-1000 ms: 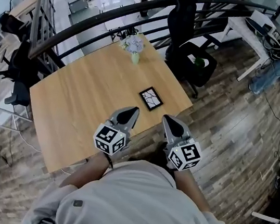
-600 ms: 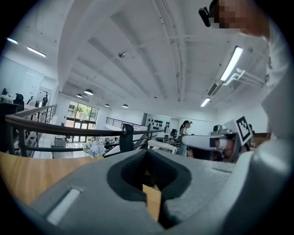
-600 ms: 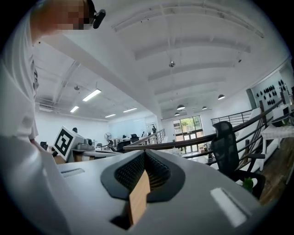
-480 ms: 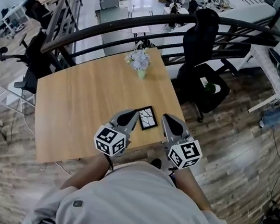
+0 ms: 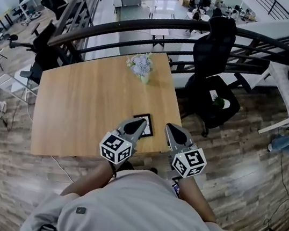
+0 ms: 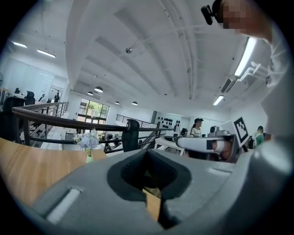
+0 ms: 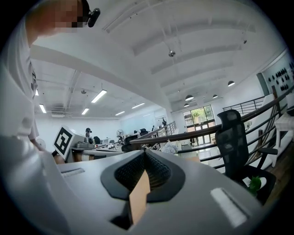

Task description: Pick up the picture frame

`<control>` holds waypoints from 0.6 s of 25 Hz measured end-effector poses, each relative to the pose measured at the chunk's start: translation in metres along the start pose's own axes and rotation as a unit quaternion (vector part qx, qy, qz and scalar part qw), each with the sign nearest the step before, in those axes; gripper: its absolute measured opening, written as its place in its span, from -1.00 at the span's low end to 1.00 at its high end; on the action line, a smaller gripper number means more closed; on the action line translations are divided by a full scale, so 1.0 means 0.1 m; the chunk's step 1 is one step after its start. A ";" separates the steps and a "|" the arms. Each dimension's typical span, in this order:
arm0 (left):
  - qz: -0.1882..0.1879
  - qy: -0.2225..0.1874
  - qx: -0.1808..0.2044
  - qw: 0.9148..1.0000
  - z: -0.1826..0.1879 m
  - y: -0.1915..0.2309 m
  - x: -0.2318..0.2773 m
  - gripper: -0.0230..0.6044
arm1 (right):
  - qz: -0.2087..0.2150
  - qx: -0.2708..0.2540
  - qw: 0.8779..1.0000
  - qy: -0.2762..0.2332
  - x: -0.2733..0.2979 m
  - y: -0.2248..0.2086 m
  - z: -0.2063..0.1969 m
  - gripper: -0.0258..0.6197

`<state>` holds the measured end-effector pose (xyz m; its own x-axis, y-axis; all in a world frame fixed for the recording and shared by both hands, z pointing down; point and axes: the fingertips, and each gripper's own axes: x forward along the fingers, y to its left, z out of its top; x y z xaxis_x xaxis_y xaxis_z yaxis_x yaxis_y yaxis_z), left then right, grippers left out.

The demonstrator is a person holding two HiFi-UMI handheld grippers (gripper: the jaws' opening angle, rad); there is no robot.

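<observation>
The picture frame (image 5: 147, 127), black-edged with a white cracked pattern, lies flat near the front right corner of the wooden table (image 5: 86, 108). My left gripper (image 5: 143, 122) is shut with nothing in it; in the head view its tip covers the frame's left part. My right gripper (image 5: 169, 127) is also shut and empty, just right of the frame over the table's edge. In the left gripper view the jaws (image 6: 147, 155) meet and the frame is hidden. The right gripper view shows its jaws (image 7: 144, 155) closed, with no frame in sight.
A small vase of pale flowers (image 5: 142, 67) stands at the table's far edge. A black office chair (image 5: 214, 58) sits to the right of the table. A dark railing (image 5: 148, 26) curves behind it. Wooden floor surrounds the table.
Both grippers have come forward over the table's near edge toward the frame. The left tip now overlaps the frame. Both jaws stay shut.
</observation>
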<state>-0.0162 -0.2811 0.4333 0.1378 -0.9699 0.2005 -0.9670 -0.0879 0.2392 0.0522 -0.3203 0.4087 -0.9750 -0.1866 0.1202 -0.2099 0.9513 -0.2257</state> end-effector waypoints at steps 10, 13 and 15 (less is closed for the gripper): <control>0.033 0.040 -0.037 0.998 -0.31 0.39 0.09 -0.92 | 0.037 0.033 0.997 0.060 0.41 -0.16 -0.45 -0.89; 0.036 0.059 -0.043 0.997 -0.44 0.55 0.16 -0.91 | 0.036 0.050 0.996 0.071 0.54 -0.22 -0.57 -0.89; 0.035 0.072 -0.053 0.995 -0.53 0.63 0.20 -0.92 | 0.030 0.057 0.994 0.086 0.63 -0.28 -0.67 -0.89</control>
<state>-0.0634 -0.2941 0.5032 0.1078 -0.9299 0.3517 -0.9481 0.0103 0.3178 0.0018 -0.3417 0.4876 -0.9615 -0.0765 0.2638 -0.1678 0.9239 -0.3439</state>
